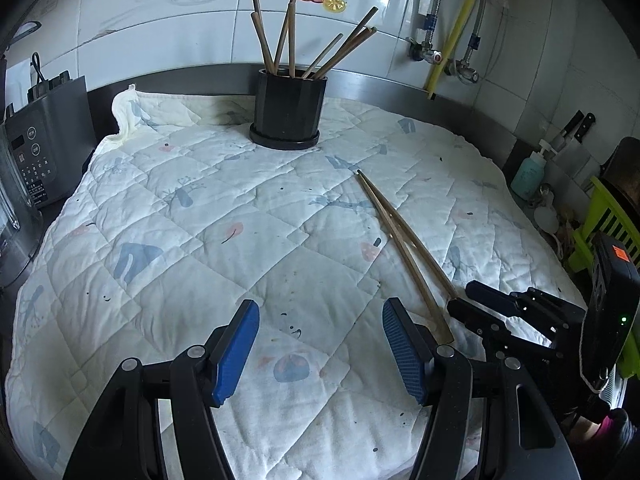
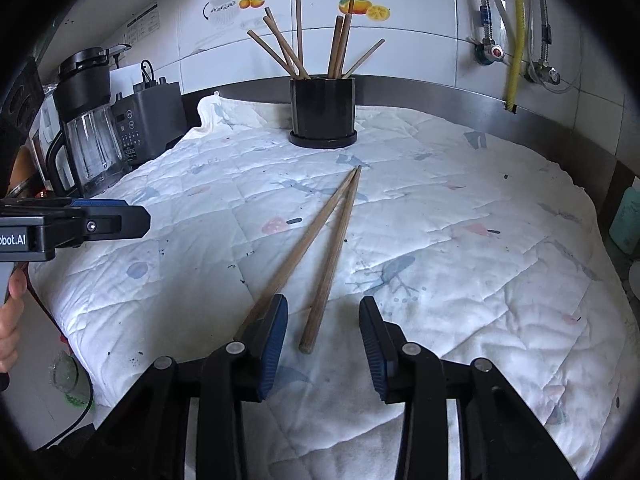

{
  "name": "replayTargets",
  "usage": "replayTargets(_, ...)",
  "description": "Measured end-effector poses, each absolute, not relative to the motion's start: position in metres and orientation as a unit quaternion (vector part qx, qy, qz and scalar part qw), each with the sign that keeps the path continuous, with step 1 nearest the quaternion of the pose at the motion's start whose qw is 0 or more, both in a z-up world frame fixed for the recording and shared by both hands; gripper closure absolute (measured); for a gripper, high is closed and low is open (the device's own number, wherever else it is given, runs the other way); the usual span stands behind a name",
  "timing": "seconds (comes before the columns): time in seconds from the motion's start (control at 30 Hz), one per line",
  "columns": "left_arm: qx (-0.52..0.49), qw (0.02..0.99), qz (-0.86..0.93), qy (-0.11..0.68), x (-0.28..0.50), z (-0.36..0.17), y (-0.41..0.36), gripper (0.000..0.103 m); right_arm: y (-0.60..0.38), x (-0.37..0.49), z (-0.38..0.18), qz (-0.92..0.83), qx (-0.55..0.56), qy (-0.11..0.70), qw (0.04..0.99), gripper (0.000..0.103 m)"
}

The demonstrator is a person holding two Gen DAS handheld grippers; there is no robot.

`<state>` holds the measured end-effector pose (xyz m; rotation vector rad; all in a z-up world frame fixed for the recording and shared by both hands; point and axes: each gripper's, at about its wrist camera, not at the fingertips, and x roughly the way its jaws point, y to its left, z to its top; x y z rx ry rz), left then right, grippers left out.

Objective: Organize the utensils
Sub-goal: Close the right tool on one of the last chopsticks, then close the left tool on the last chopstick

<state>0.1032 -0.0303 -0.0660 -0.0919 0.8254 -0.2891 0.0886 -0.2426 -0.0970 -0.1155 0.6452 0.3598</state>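
Observation:
Two wooden chopsticks [image 2: 328,252] lie on the quilted white cloth [image 2: 460,264], tips together toward the back and spreading toward me. A black holder [image 2: 323,112] with several chopsticks upright in it stands at the back. My right gripper [image 2: 323,320] is open just above the cloth, its fingers either side of the near end of one chopstick; the other chopstick passes under the left finger. My left gripper [image 1: 320,324] is open and empty over the cloth, left of the same chopsticks [image 1: 400,236]. The holder [image 1: 289,110] and the right gripper [image 1: 472,304] also show in the left wrist view.
A blender [image 2: 86,128] and a black appliance [image 2: 150,120] stand at the left. Pipes and valves [image 2: 518,40] run on the tiled back wall. A soap bottle [image 1: 530,172], knives and a green rack [image 1: 604,220] stand at the right.

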Motion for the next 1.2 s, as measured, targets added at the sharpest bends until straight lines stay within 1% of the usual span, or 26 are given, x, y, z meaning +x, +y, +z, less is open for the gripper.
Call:
replayTargets(0.03,-0.045,0.904,-0.14,0.4,0.103,-0.067,-0.03,0.035,-0.241,0.091,-0.099,0.169,-0.058,0.32,0.93,0.079)
replayTargets(0.07,-0.046,0.904,-0.141,0.401,0.103,-0.067,-0.029,0.035,-0.241,0.094,-0.1,0.165,-0.057,0.323,0.93,0.081)
replayTargets(0.3,-0.034,0.9,-0.169,0.401,0.1,-0.072,-0.045,0.036,-0.237,0.107,-0.101,0.169,-0.051,0.326,0.929,0.081)
replayTargets(0.33,-0.032,0.899,-0.175,0.4,0.098,-0.073,-0.049,0.036,-0.237,0.108,-0.102,0.17,-0.053,0.325,0.929,0.082)
replayTargets(0.37,-0.027,0.898,-0.182,0.4,0.097,-0.074,-0.055,0.036,-0.237,0.109,-0.101,0.17,-0.054,0.325,0.929,0.089)
replayTargets(0.5,-0.012,0.896,-0.207,0.393,0.09,-0.078,-0.079,0.036,-0.247,0.108,-0.099,0.169,-0.047,0.329,0.928,0.091)
replayTargets(0.53,-0.01,0.895,-0.211,0.393,0.089,-0.08,-0.085,0.036,-0.25,0.108,-0.099,0.168,-0.044,0.33,0.928,0.092)
replayTargets(0.6,-0.012,0.892,-0.219,0.395,0.089,-0.084,-0.095,0.043,-0.259,0.107,-0.099,0.168,-0.03,0.334,0.927,0.093)
replayTargets(0.73,-0.015,0.889,-0.221,0.401,0.092,-0.092,-0.115,0.044,-0.275,0.105,-0.097,0.162,-0.023,0.335,0.928,0.093)
replayTargets(0.93,-0.019,0.895,-0.187,0.405,0.103,-0.105,-0.139,0.054,-0.288,0.104,-0.098,0.156,-0.023,0.335,0.929,0.093)
replayTargets(1.07,-0.007,0.907,-0.159,0.391,0.107,-0.108,-0.152,0.063,-0.294,0.104,-0.1,0.158,-0.016,0.334,0.929,0.093)
replayTargets(1.13,0.006,0.912,-0.142,0.384,0.108,-0.11,-0.159,0.069,-0.296,0.104,-0.1,0.16,-0.012,0.333,0.929,0.093)
replayTargets(1.2,0.028,0.919,-0.127,0.374,0.109,-0.112,-0.164,0.081,-0.296,0.104,-0.1,0.161,-0.013,0.333,0.929,0.093)
